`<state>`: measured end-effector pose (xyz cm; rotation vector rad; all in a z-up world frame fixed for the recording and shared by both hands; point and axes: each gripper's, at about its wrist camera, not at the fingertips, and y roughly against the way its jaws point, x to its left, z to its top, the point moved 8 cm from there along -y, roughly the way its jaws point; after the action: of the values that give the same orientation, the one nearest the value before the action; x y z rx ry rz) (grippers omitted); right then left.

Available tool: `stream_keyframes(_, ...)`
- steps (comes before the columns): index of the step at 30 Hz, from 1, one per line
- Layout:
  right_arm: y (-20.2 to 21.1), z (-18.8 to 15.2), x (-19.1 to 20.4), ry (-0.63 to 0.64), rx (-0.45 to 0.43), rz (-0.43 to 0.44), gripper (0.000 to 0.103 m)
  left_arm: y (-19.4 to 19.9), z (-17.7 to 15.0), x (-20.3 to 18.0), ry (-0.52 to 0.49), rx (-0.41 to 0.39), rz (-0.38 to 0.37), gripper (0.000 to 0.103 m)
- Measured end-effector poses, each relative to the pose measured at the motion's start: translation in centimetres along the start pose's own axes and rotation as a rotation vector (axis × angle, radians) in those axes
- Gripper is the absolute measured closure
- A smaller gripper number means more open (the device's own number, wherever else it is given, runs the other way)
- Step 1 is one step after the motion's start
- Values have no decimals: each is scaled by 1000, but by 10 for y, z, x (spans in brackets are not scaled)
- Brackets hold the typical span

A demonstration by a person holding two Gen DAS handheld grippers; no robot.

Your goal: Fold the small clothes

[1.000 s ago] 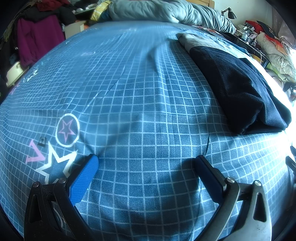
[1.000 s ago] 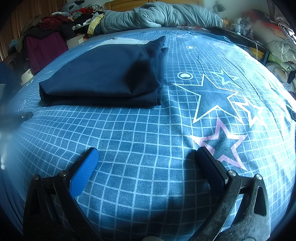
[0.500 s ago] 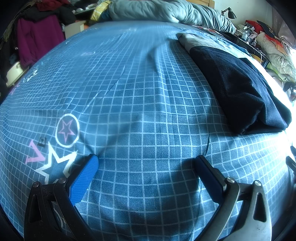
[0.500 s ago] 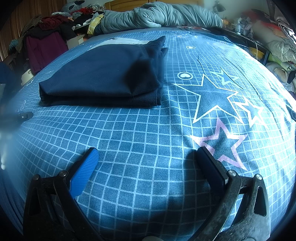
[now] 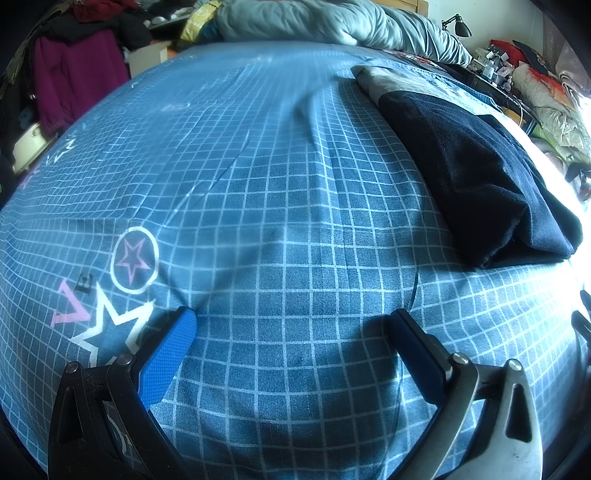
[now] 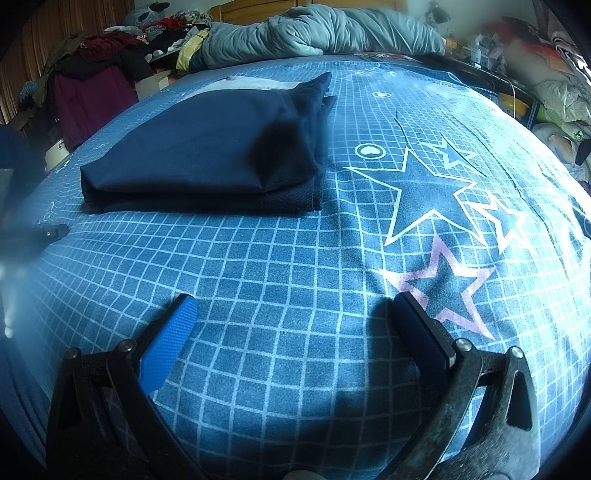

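Nothing changed over last second: both views static. Left tongs (image 5: 291, 317) wide, empty, low over bed (image 5: 280, 184). Right tongs (image 6: 295, 302) wide, empty. Navy garment (image 6: 207, 147) lies folded on bed, untouched; fold likely complete.

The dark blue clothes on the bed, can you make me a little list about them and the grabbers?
garment: dark navy garment, folded into a flat stack
lies on: blue grid bedsheet with star prints
under it: a pale cloth shows at the far end
left hand-held gripper: open, empty, apart from the garment
right hand-held gripper: open, empty, apart from the garment
far end of bed: grey duvet, bunched
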<state>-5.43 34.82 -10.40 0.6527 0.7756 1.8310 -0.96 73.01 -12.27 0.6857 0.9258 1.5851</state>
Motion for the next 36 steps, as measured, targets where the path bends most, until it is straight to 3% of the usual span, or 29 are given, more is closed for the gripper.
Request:
stream_keyframes(24, 0, 0, -1, 2, 1, -2, 0, 0, 0, 1, -1, 0, -1, 0)
stream_keyframes(28, 0, 0, -1, 13, -4, -21, 0, 1, 0, -2, -4, 15, 32, 0)
stream_keyframes(33, -4, 2, 0, 13, 44, -42, 0, -1, 4, -1, 1, 83, 19, 0)
stream_keyframes(36, -7, 6, 0, 3, 123, -47, 0, -5, 10, -3, -20, 115, 13, 0)
